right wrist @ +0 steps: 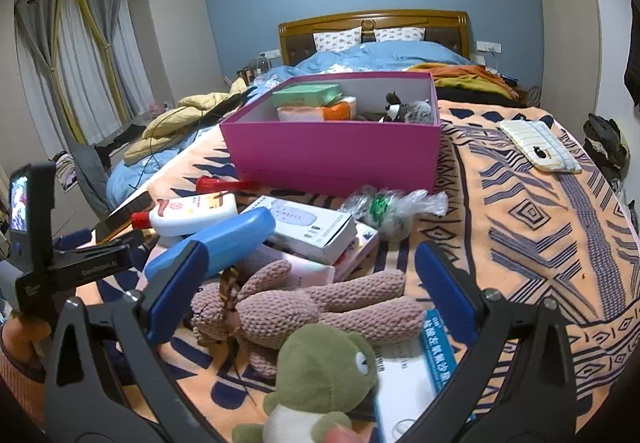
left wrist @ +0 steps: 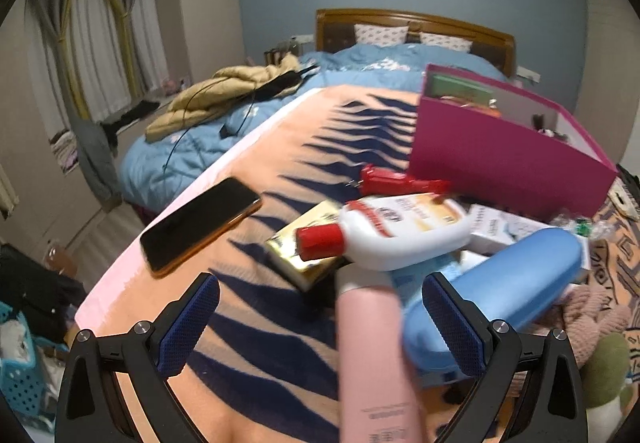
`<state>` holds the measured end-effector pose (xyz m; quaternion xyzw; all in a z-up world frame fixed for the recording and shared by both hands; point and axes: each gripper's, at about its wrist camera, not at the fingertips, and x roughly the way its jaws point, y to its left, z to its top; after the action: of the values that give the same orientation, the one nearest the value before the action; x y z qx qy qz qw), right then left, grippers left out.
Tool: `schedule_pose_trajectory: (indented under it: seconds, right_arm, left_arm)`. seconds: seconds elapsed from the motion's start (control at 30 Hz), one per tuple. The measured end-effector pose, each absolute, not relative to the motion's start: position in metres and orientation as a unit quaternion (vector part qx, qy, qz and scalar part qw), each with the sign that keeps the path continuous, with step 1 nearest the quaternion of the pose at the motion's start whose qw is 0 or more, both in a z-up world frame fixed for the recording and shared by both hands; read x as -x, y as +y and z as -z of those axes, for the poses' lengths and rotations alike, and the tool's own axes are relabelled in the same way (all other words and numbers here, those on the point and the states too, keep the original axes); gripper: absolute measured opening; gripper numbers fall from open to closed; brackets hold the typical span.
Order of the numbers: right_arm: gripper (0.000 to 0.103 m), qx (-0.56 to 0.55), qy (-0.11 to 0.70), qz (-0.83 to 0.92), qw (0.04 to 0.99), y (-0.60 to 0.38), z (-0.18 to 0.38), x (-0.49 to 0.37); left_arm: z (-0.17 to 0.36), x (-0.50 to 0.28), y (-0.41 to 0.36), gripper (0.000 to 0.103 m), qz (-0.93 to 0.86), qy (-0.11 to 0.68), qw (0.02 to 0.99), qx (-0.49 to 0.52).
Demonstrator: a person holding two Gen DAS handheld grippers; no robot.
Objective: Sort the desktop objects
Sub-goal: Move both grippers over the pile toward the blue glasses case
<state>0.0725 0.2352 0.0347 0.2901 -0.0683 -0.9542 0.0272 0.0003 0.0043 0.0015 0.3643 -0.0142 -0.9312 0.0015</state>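
While both grippers stand spread and empty, the left gripper point(left wrist: 320, 307) hovers over a pink tube point(left wrist: 372, 355) (blurred), and the right gripper point(right wrist: 312, 279) frames a knitted toy point(right wrist: 304, 307) before the magenta box point(right wrist: 332, 151).

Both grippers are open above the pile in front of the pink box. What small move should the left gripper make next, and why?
Probably ease the left gripper forward and close on the pink tube. The tube already lies between the open jaws, nearer the right finger, and nothing is gripped yet. The pink box behind the pile is open and has room.
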Motion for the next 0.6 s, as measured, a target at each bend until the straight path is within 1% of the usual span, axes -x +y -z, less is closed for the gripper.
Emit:
schedule_pose_trajectory:
  seconds: [0.6]
  right_arm:
    - [0.103, -0.285, -0.082, 0.954, 0.049, 0.232, -0.031, -0.07]
  left_arm:
    - [-0.013, -0.003, 0.037, 0.103, 0.935, -0.036, -0.024, -0.352]
